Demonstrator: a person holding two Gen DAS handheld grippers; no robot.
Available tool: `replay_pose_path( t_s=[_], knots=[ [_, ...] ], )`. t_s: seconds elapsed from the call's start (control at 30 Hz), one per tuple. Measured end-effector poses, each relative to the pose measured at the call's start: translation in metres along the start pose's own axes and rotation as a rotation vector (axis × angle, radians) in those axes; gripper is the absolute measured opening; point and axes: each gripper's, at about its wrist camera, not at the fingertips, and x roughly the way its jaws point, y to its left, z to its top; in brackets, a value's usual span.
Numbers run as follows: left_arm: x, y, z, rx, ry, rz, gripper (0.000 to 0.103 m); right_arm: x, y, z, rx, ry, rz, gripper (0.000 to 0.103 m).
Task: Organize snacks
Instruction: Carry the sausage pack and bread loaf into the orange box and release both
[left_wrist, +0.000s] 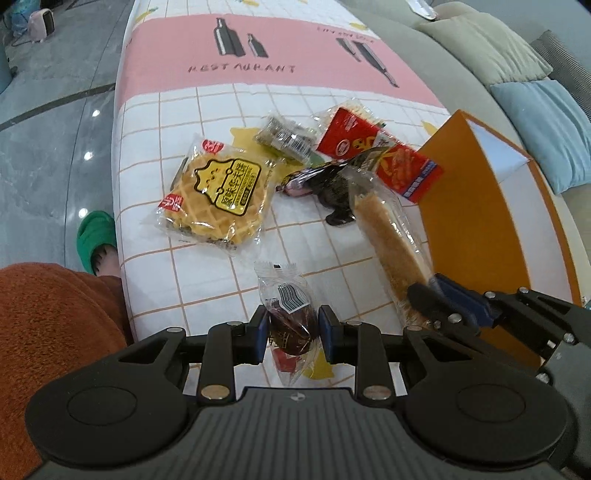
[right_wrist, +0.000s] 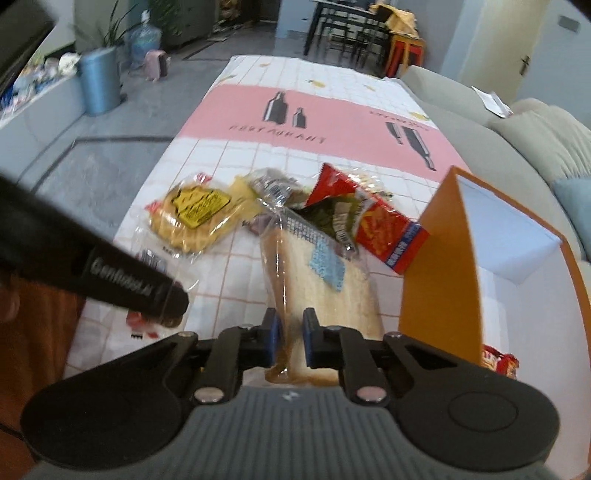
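A long surface (left_wrist: 155, 122) covered by a cloth printed with a white grid, a pink band, bottle drawings and the word RESTAURANT. Lying on it near the middle: a waffle packet (left_wrist: 218, 192) with a yellow label, a small grey-green packet (left_wrist: 284, 138), red snack packets (left_wrist: 373, 147) and a dark wrapper (left_wrist: 325, 184), the last three clustered and partly overlapping. An orange box (left_wrist: 476, 206) with a white interior stands at the cloth's right edge.

Even, soft indoor light with faint shadows. Bright ceiling-light spots glare on the glossy floor (left_wrist: 55, 122) in the left wrist view, which is sharp. The right wrist view is motion-blurred throughout. Fisheye bending curves both views' edges, and corners go black.
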Motion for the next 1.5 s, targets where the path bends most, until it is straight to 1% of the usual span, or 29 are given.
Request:
replay_pose_path(
  t_s=[0.1, 0.2, 0.27, 0.43, 0.57, 0.73, 0.9, 1.03, 1.13, 1.33, 1.5],
  knots=[
    [-0.007, -0.004, -0.002, 0.005, -0.008, -0.004, 0.032, -0.011, -0.011, 0.004, 0.075, -0.005, 0.043, 0.007],
    [-0.013, -0.007, -0.006, 0.013, -0.015, -0.009, 0.032, -0.024, -0.025, 0.006, 0.186, -0.011, 0.119, 0.005],
    [-0.018, -0.009, -0.008, 0.017, -0.024, -0.013, 0.032, -0.032, -0.030, 0.005, 0.234, -0.022, 0.152, 0.005],
    [-0.032, -0.014, -0.008, 0.025, -0.049, -0.014, 0.032, -0.054, -0.032, 0.004, 0.270, -0.057, 0.183, 0.002],
    [-0.047, -0.024, -0.004, 0.050, -0.085, -0.016, 0.032, -0.073, -0.033, 0.005, 0.264, -0.092, 0.187, 0.002],
    [-0.063, -0.037, 0.004, 0.077, -0.126, -0.031, 0.032, -0.104, -0.040, 0.010, 0.254, -0.161, 0.172, 0.001],
    [-0.085, -0.056, 0.017, 0.105, -0.180, -0.077, 0.032, -0.131, -0.050, 0.020, 0.249, -0.235, 0.158, 0.000],
    [-0.097, -0.079, 0.033, 0.148, -0.219, -0.110, 0.032, -0.150, -0.063, 0.028, 0.249, -0.295, 0.127, 0.000],
    [-0.099, -0.099, 0.044, 0.193, -0.240, -0.127, 0.032, -0.160, -0.076, 0.033, 0.245, -0.325, 0.082, 0.000],
    [-0.090, -0.145, 0.063, 0.298, -0.254, -0.144, 0.032, -0.160, -0.112, 0.034, 0.249, -0.323, -0.013, 0.000],
    [-0.072, -0.177, 0.070, 0.367, -0.228, -0.149, 0.032, -0.149, -0.143, 0.029, 0.271, -0.287, -0.064, 0.000]
  ],
)
